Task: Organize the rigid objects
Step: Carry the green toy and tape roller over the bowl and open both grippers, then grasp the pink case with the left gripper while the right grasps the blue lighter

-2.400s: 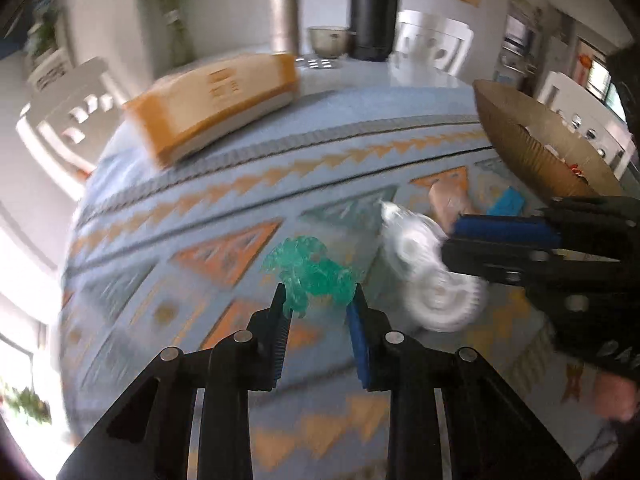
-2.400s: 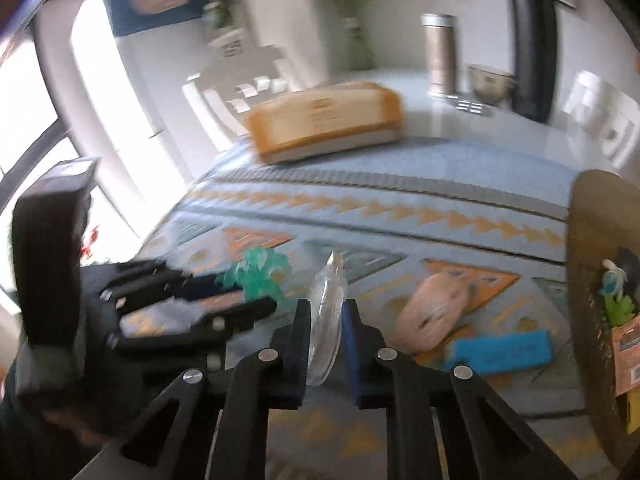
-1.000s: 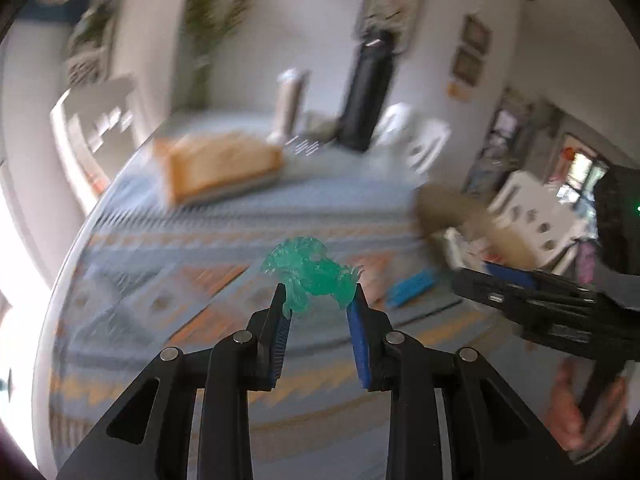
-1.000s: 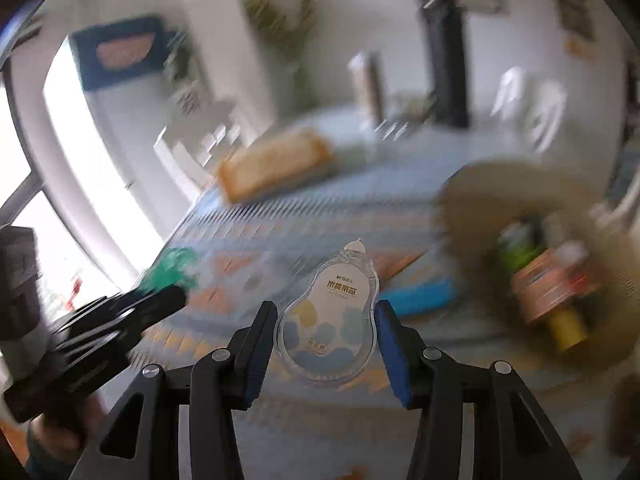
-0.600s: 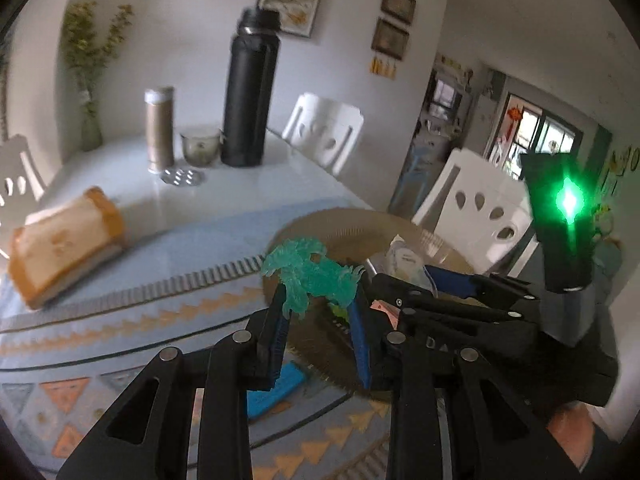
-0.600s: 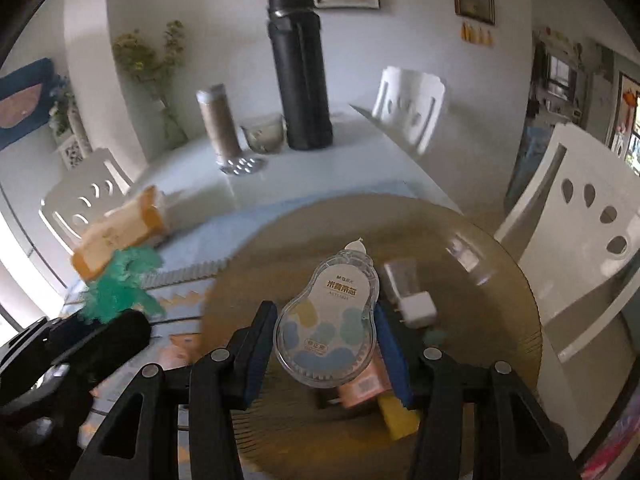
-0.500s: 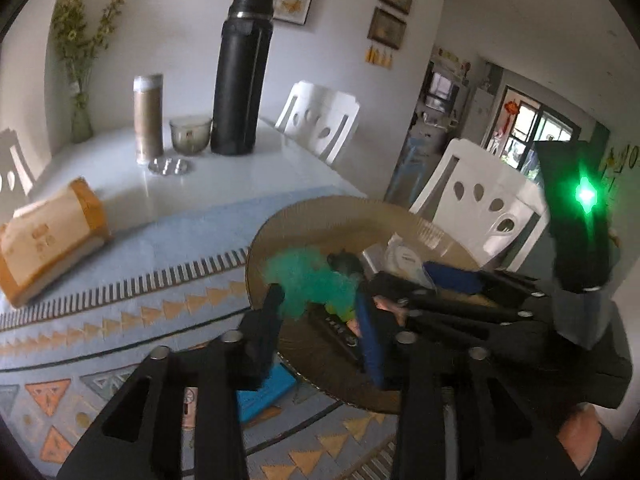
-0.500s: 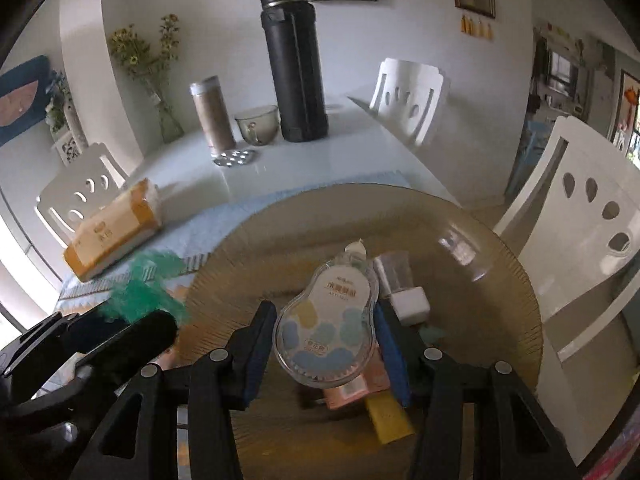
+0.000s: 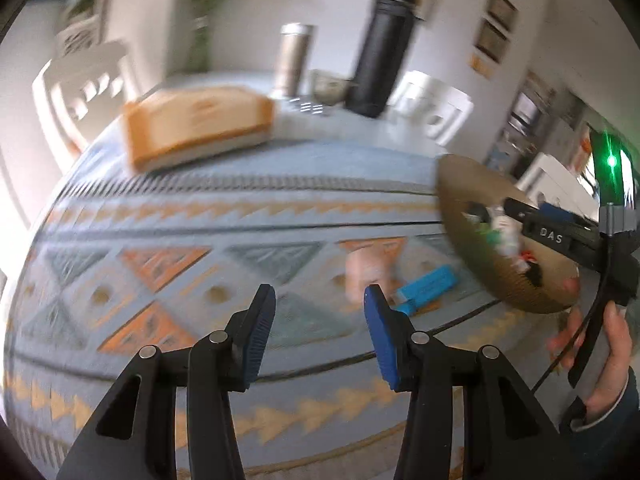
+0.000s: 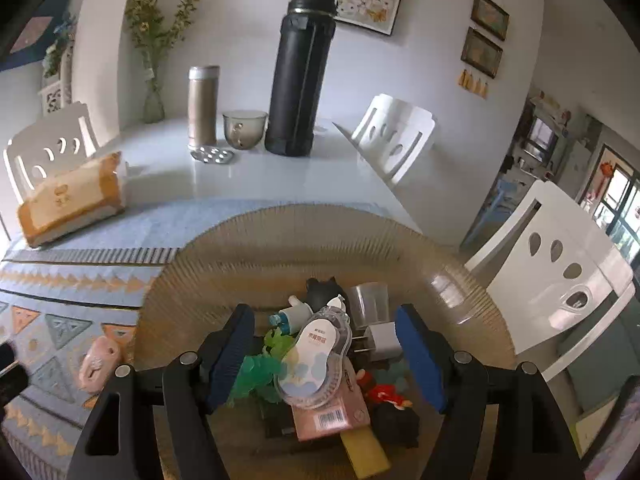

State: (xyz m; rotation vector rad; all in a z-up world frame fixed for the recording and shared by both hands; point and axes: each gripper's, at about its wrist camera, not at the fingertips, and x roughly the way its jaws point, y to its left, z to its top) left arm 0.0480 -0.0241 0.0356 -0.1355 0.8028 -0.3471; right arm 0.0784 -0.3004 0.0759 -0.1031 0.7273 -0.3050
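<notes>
Claws (image 10: 325, 354) agape; ribbed bowl (image 10: 280, 236), clear dispenser (image 10: 314, 360).

1. Left wrist view: white letters "DAS" on the black body of the right gripper (image 9: 554, 236), far right, over the woven basket (image 9: 460, 208).
2. Right wrist view: correction tape dispenser (image 10: 316, 356) in the basket carries printed characters; too small to read.
3. Pink box (image 10: 332, 416) beneath it shows a barcode; digits illegible.
4. Tissue pack (image 10: 70, 200), far left: logo unreadable.

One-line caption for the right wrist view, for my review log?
Open right tongs above the woven basket, correction tape dispenser and green toy lying among its contents.
</notes>
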